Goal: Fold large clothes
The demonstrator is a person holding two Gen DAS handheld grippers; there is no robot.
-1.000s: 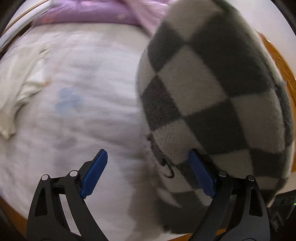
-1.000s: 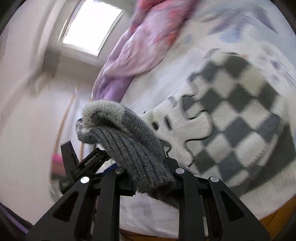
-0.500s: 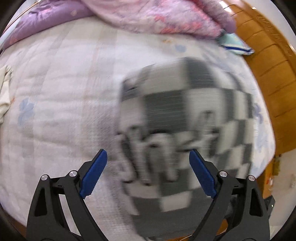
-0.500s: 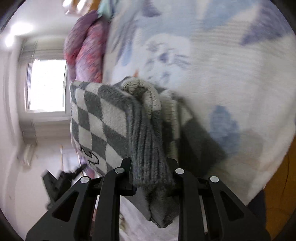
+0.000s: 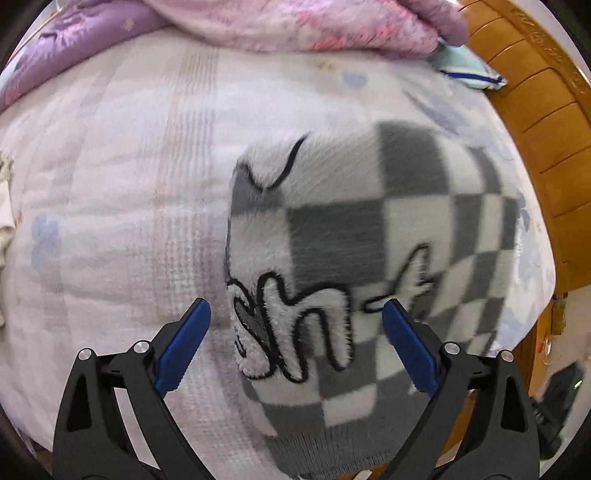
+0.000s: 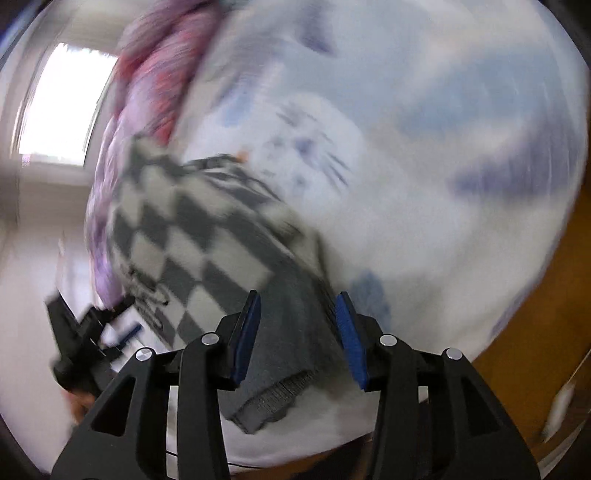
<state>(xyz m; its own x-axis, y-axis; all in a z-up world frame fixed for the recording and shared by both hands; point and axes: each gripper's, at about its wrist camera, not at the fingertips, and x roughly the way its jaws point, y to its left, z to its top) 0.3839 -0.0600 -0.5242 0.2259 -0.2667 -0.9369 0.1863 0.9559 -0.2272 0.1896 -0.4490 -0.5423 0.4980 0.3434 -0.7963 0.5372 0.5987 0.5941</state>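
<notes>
A grey-and-white checkered knit sweater (image 5: 369,236) with fuzzy white lettering lies folded on the white quilted bed (image 5: 110,184). My left gripper (image 5: 295,332) hangs open just above its near edge, the blue pads wide apart and touching nothing. In the blurred right wrist view the same sweater (image 6: 207,251) lies on the bed. Its grey ribbed hem runs between the blue pads of my right gripper (image 6: 297,321), whose jaws are opening and no longer press the knit. The left gripper (image 6: 92,332) shows at the far left of that view.
A pink and purple duvet (image 5: 295,26) is heaped along the far side of the bed. A wooden bed frame (image 5: 546,129) runs down the right, with a pale blue cloth (image 5: 465,66) beside it. A cream garment (image 5: 5,206) lies at the left edge. A bright window (image 6: 59,107) shows far left.
The sweater, held up a second ago, has been laid down folded on the bed. My right gripper has let go of the hem and opened. My left gripper stayed open and swung over it.
</notes>
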